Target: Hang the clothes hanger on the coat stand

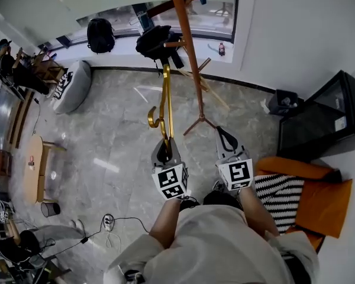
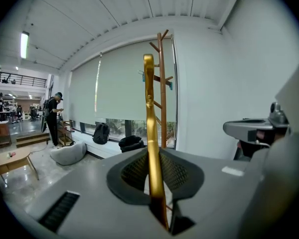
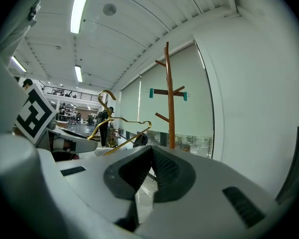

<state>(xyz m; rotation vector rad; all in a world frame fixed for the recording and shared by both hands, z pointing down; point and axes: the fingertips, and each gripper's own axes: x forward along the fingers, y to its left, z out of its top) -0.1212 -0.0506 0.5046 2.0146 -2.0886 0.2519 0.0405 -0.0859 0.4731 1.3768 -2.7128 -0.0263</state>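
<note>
Gold hanger (image 2: 149, 108) in left tool (image 1: 165, 148)

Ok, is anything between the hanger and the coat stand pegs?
Nothing visible does. The gold hanger, clamped in the left gripper, faces the coat stand with only open floor between; the black bag sits on the sill behind the stand.

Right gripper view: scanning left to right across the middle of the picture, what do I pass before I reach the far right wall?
marker cube → hanger → coat stand → wall
</note>
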